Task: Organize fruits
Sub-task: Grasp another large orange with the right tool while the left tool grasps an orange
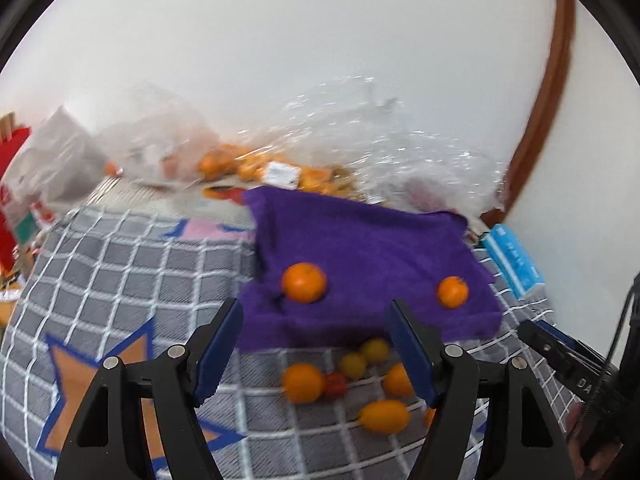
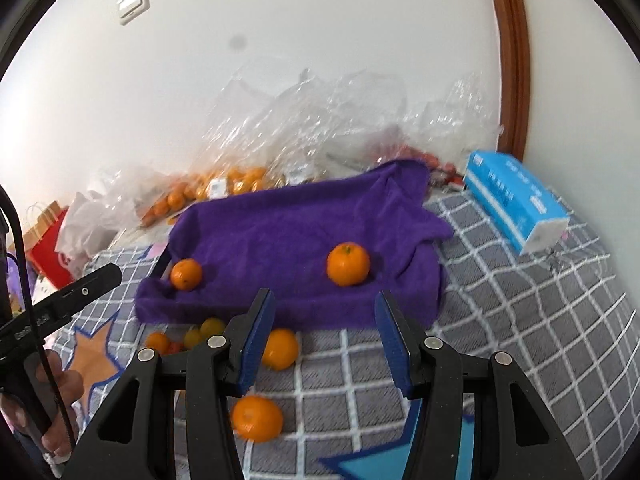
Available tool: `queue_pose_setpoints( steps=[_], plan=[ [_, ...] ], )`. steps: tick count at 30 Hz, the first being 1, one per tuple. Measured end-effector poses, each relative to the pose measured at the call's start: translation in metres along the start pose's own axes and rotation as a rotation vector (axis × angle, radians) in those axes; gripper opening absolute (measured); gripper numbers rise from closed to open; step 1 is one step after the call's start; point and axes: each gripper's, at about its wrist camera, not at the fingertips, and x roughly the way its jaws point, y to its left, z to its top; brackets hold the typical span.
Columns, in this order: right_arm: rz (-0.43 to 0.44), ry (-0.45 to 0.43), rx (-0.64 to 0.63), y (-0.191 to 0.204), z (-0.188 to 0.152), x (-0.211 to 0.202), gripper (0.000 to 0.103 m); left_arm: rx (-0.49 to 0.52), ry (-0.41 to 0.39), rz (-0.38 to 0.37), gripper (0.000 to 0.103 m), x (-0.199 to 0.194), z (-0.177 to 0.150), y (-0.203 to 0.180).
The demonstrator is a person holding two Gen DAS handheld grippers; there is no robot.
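A purple towel (image 1: pixel 360 248) (image 2: pixel 288 232) covers a tray on the checked cloth. Two oranges lie on it (image 1: pixel 304 282) (image 1: pixel 453 291), also in the right wrist view (image 2: pixel 186 274) (image 2: pixel 348 264). In front of the towel lie loose fruits: an orange (image 1: pixel 303 382), a small red fruit (image 1: pixel 335 385), yellow ones (image 1: pixel 353 364) and an oval orange-yellow one (image 1: pixel 384 416). My left gripper (image 1: pixel 316 314) hovers above this pile, open and holding nothing. My right gripper (image 2: pixel 324 300) stands open over the towel's near edge, with oranges (image 2: pixel 280 349) (image 2: pixel 256 418) below it.
Clear plastic bags (image 2: pixel 320 120) with more oranges (image 1: pixel 216 162) lie against the wall behind the towel. A blue tissue pack (image 2: pixel 516 204) lies at the right. A red paper bag (image 2: pixel 48 240) stands at the far left. A hand (image 2: pixel 52 392) holds the left gripper's handle.
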Motion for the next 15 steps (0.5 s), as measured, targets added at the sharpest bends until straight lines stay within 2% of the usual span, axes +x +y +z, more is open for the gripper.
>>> queue_pose_setpoints(
  steps=[8,12,15],
  plan=[
    [0.032,0.043,0.006,0.005,-0.025,-0.003,0.052,-0.031,0.051,0.005,0.071,-0.011,-0.018,0.024],
    [0.069,0.067,-0.023,0.016,-0.043,0.001,0.052,-0.113,0.086,-0.016,0.071,-0.01,-0.029,0.039],
    [0.078,0.084,-0.055,0.029,-0.053,0.008,0.052,-0.111,0.104,0.021,0.071,-0.009,-0.037,0.046]
  ],
)
